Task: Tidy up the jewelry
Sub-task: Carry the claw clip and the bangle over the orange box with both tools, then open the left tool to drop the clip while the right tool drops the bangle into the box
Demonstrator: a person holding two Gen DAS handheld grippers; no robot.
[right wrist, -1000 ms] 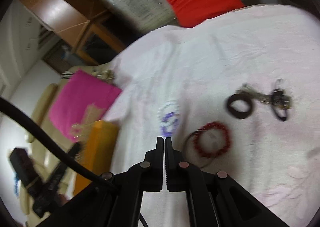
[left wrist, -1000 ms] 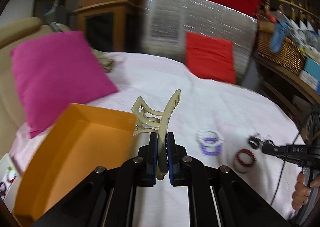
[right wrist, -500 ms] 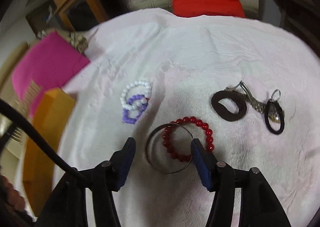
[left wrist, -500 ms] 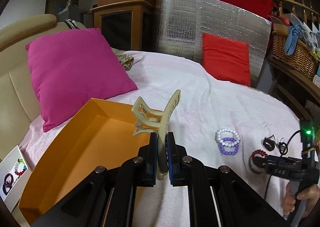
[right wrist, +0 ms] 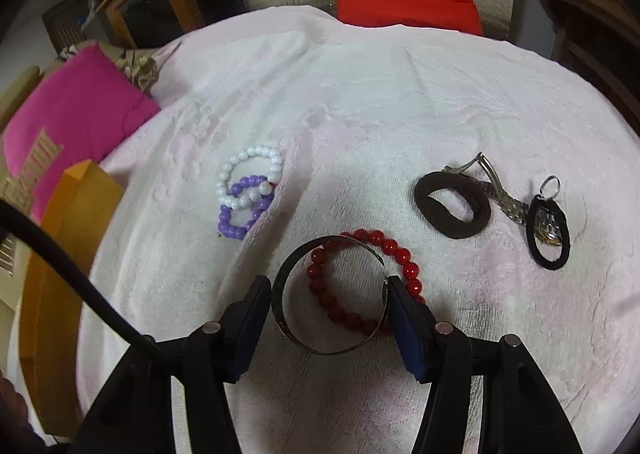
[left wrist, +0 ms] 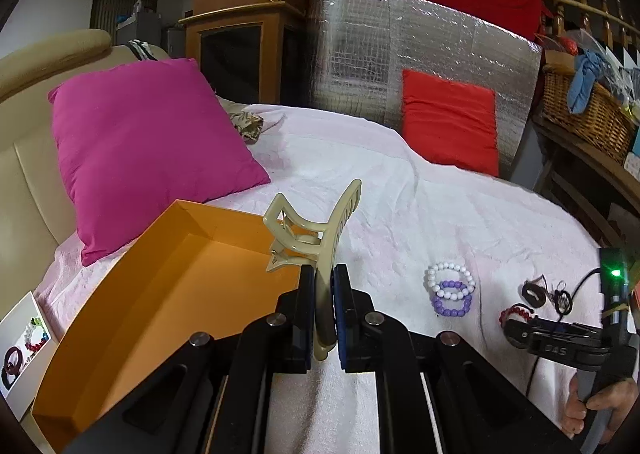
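My left gripper (left wrist: 323, 274) is shut on a beige hair claw clip (left wrist: 316, 222), which it holds upright above the right edge of an open orange box (left wrist: 160, 294). My right gripper (right wrist: 328, 286) points down at the cloth. Its jaws are closing, with a silver bangle (right wrist: 288, 266) and a red bead bracelet (right wrist: 404, 258) between them. The right pad is at the bangle's edge and the left pad stands just off it. A white bead bracelet (right wrist: 248, 174) overlaps a purple one (right wrist: 232, 228) to the left.
A brown hair tie (right wrist: 452, 230), a metal watch band (right wrist: 504, 202) and a black hair tie (right wrist: 560, 254) lie to the right. A pink cushion (left wrist: 140, 142) sits behind the box, a red cushion (left wrist: 448, 122) at the far edge and a wicker basket (left wrist: 588, 114) at the right.
My right gripper went from shut to open, tipped downward and came down around the bangle and red bracelet. The left gripper kept its hold on the clip and barely moved.
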